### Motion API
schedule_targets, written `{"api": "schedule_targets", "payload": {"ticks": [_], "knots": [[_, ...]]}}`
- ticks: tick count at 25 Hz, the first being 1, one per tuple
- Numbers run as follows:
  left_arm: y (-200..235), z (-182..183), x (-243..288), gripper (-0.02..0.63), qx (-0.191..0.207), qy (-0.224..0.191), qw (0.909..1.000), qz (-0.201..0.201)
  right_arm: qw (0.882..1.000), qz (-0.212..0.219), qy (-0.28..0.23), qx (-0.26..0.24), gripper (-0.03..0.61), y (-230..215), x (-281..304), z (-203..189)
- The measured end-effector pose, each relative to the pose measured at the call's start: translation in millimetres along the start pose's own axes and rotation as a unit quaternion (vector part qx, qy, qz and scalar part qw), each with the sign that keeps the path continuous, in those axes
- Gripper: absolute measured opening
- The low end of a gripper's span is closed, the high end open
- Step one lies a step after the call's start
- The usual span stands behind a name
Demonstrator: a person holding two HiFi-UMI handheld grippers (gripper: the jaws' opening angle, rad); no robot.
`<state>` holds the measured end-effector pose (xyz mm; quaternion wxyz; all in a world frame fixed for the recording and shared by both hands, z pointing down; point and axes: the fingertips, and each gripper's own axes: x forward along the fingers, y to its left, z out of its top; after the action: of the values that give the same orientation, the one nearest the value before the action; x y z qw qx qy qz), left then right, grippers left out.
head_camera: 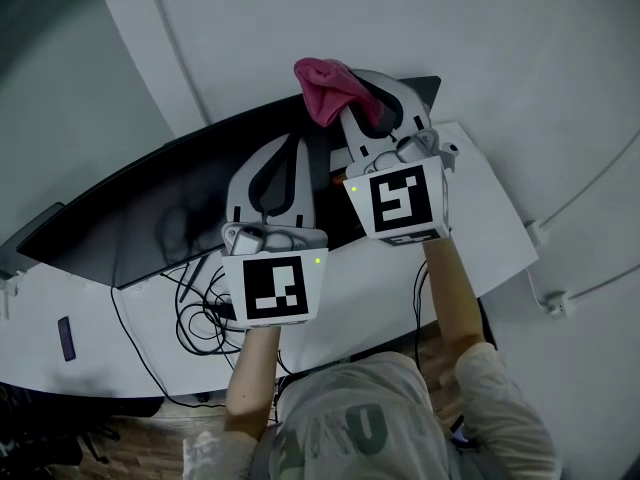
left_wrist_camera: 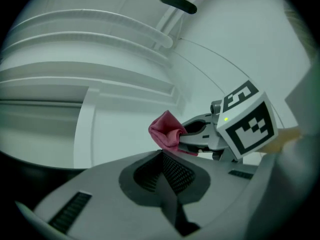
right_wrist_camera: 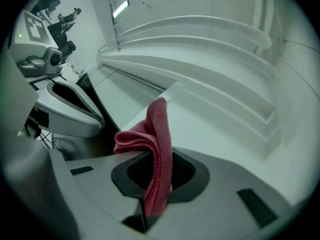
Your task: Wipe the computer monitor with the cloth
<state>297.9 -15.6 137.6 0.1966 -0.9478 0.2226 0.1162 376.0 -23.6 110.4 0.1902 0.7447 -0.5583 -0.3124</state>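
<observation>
The dark computer monitor [head_camera: 150, 208] stands on the white desk [head_camera: 480, 218] and runs from lower left to upper right in the head view. A crumpled pink cloth [head_camera: 328, 90] is above its right end, and my right gripper [head_camera: 350, 106] is shut on it. In the right gripper view the cloth [right_wrist_camera: 156, 149] sticks up from between the closed jaws. The left gripper view shows the cloth [left_wrist_camera: 167, 131] to the right, held by the right gripper [left_wrist_camera: 189, 134]. My left gripper [head_camera: 302, 148] is beside it over the screen's top edge, shut with nothing in it.
A tangle of black cables [head_camera: 205, 308] lies on the desk behind the monitor. A small dark object [head_camera: 66, 338] rests near the desk's left end. White conduit [head_camera: 545, 268] runs along the wall at right. Wooden floor [head_camera: 120, 438] shows below the desk.
</observation>
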Motion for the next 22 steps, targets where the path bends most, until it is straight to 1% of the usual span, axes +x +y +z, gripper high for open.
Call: {"api": "schedule_targets", "payload": {"ticks": [3, 7, 10, 14, 17, 22], "knots": [[12.1, -0.7, -8.7, 0.015, 0.002, -0.001, 1.0000, 0.001, 1.000, 0.023, 0.019, -0.003, 0.057, 17.6, 7.5, 0.7], [17.0, 2.4, -14.7, 0.015, -0.005, -0.002, 1.0000, 0.005, 0.999, 0.027, 0.042, 0.006, 0.057, 20.0, 9.2, -2.2], [18.8, 7.8, -19.4, 0.015, -0.004, -0.004, 0.9999, 0.010, 0.998, 0.032, 0.061, -0.002, 0.057, 20.3, 8.5, -3.8], [40.3, -1.6, -37.7, 0.014, -0.012, 0.001, 0.9998, 0.016, 0.995, 0.058, 0.085, -0.013, 0.055, 49.7, 18.1, 0.7], [53.2, -6.0, -47.6, 0.015, -0.013, 0.007, 0.9998, 0.016, 0.993, 0.072, 0.090, -0.016, 0.055, 68.4, 23.3, 8.1], [52.3, 5.0, -51.2, 0.015, -0.007, 0.009, 0.9998, 0.017, 0.993, 0.082, 0.087, -0.015, 0.055, 69.9, 19.8, 19.8]]}}
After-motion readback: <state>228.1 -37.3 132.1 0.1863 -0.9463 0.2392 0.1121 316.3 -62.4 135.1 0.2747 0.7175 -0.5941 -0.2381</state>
